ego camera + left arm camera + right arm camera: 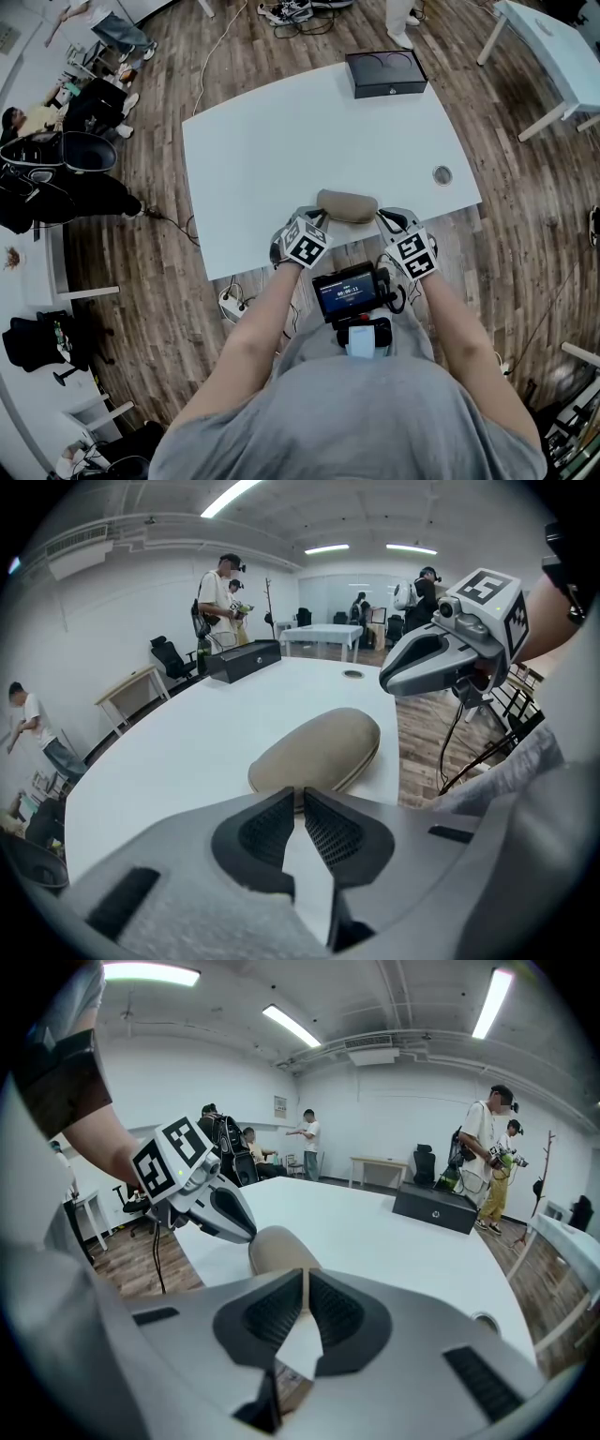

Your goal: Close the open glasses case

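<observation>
A tan oval glasses case (347,205) lies on the white table (281,159) at its near edge, lid down on its base with only a thin seam showing. In the left gripper view the case (319,750) sits just beyond my left gripper (298,794), whose pads meet with nothing between them. My left gripper (316,221) is at the case's left end, and my right gripper (382,221) is at its right end. In the right gripper view the case (278,1249) lies just past my right gripper (306,1279), which is shut and empty.
A black box (385,73) stands at the table's far edge. A round cable hole (442,174) is at the right side. The table edge runs right below the case. Another white table (553,47) stands far right. Several people (219,602) are in the room.
</observation>
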A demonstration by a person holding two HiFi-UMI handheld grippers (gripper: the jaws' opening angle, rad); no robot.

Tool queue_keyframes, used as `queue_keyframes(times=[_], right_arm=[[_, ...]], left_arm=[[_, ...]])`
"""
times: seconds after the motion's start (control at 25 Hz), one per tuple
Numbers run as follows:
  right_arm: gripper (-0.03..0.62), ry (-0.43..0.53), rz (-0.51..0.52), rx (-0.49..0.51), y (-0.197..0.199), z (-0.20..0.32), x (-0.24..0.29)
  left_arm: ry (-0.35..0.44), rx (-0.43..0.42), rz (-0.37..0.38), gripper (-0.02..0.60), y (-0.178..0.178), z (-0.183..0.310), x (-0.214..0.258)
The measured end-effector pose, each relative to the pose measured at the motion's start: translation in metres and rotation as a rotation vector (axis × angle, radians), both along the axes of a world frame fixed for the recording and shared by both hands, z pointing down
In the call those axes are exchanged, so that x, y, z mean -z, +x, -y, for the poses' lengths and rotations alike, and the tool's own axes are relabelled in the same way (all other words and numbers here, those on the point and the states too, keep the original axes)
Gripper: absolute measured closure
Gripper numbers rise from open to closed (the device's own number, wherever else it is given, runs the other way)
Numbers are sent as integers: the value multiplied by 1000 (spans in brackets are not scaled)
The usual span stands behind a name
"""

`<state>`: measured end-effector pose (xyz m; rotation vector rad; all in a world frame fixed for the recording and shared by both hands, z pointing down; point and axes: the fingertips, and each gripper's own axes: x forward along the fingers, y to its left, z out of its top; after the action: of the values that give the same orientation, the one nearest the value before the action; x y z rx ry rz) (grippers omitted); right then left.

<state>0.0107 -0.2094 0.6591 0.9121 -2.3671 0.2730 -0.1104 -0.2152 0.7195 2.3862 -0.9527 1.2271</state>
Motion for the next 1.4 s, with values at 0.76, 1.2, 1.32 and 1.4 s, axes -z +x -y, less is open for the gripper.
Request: queue_keyframes(times=[0.76,1.2,1.32,1.4], right_arm=[[557,5,-2,-3,5,-1,4],[557,20,83,23,-3,-9,29],[557,28,141,17,-2,-17,43],[557,27,175,16,-2,-24,50]], left_arm=[[24,21,-9,557,0,6,10],[93,117,-247,557,-5,8,64],[148,145,-372,557,-9,-2,85],[178,151,-444,557,-14,-12,99]])
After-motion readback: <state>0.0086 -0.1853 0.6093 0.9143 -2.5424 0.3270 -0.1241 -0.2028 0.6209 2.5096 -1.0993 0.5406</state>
